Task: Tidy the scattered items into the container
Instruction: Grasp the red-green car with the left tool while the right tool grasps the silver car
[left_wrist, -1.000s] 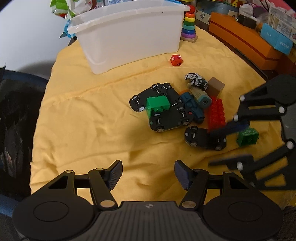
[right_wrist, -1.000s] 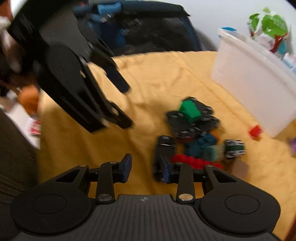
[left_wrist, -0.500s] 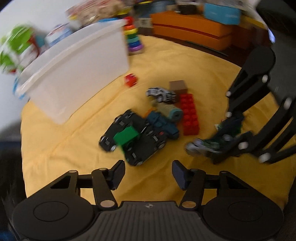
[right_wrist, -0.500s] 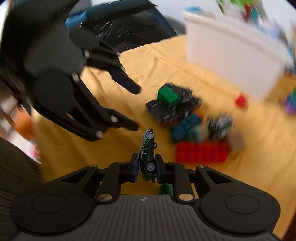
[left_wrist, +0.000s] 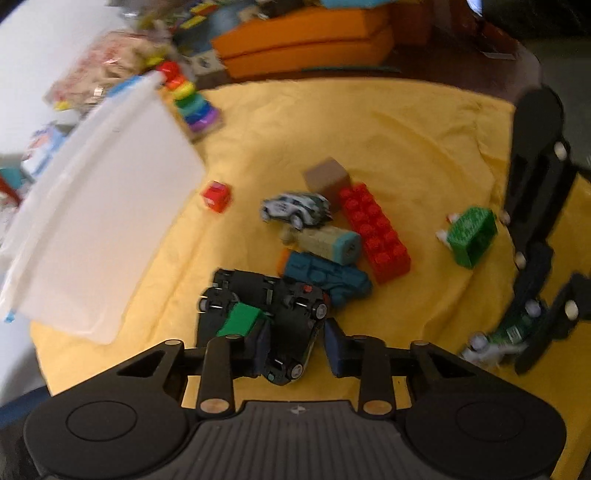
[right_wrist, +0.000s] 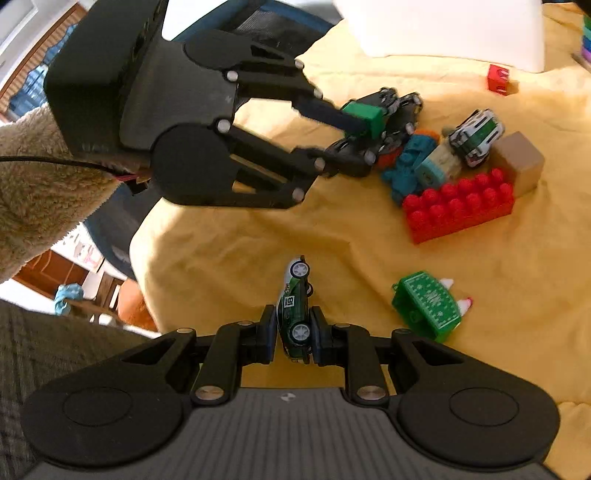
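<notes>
My left gripper (left_wrist: 295, 332) is low over the heap of black toy cars, and its closing jaws have their pads against one black car (left_wrist: 291, 325). A green brick (left_wrist: 240, 319) lies on the cars just left of it. My right gripper (right_wrist: 293, 332) is shut on a small green toy car (right_wrist: 293, 306), held nose-up above the yellow cloth (right_wrist: 258, 229). The white bin (left_wrist: 103, 229) stands at the left. A long red brick (left_wrist: 375, 232), a teal brick (left_wrist: 328, 277), a white-green car (left_wrist: 295, 208) and a green patterned block (right_wrist: 428, 306) lie loose.
A brown cube (left_wrist: 327, 177), a tan cylinder (left_wrist: 328, 242) and a small red cube (left_wrist: 216, 195) also lie on the cloth. A ring stacker (left_wrist: 188, 99) stands beside the bin. Orange boxes (left_wrist: 303, 37) line the back. A fleecy sleeve (right_wrist: 37, 184) is at the left.
My left gripper rolled, came down onto the black cars and narrowed around one. My right gripper shut on the green car and carried it off the cloth, away from the green block.
</notes>
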